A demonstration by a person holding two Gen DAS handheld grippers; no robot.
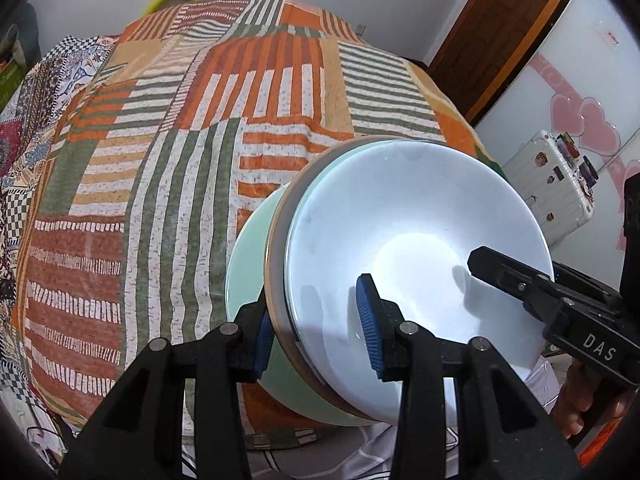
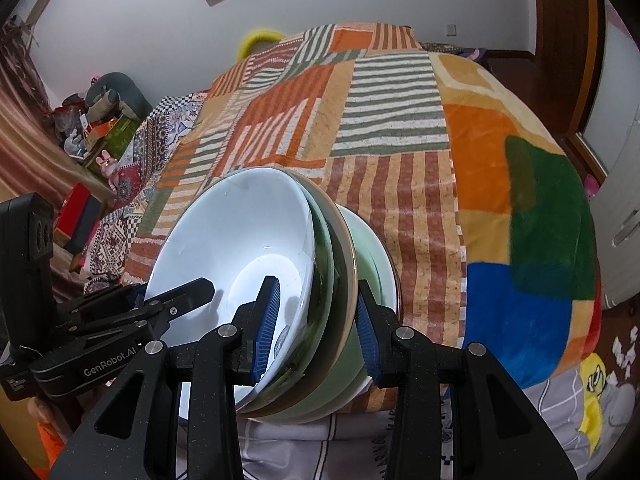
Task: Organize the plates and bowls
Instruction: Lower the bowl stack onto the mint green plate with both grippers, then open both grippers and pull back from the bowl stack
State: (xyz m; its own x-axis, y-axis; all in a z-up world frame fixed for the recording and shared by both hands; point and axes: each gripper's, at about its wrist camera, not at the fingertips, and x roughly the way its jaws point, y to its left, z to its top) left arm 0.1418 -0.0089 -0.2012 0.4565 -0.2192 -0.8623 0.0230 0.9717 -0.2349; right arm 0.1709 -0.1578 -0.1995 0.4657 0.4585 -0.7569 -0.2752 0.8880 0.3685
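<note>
White bowl (image 1: 420,248) nested atop stacked dishes (image 2: 344,280), gripped at opposite rims by left tool (image 1: 316,328) and right tool (image 2: 316,328) above bed (image 1: 168,152). Likely to slide apart if tilted unevenly.

A home bedroom: patchwork blanket (image 2: 380,128) over a bed; wardrobe (image 1: 560,92); suitcase (image 1: 556,184).

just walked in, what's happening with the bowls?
A person is carrying a nested stack of bowls with both tools over a bed with a striped patchwork blanket. The left hand-held gripper and the right hand-held gripper each clamp the stack's rims from opposite sides. The white bowl sits innermost, with green ones behind. The stack is tilted and not yet set down.
</note>
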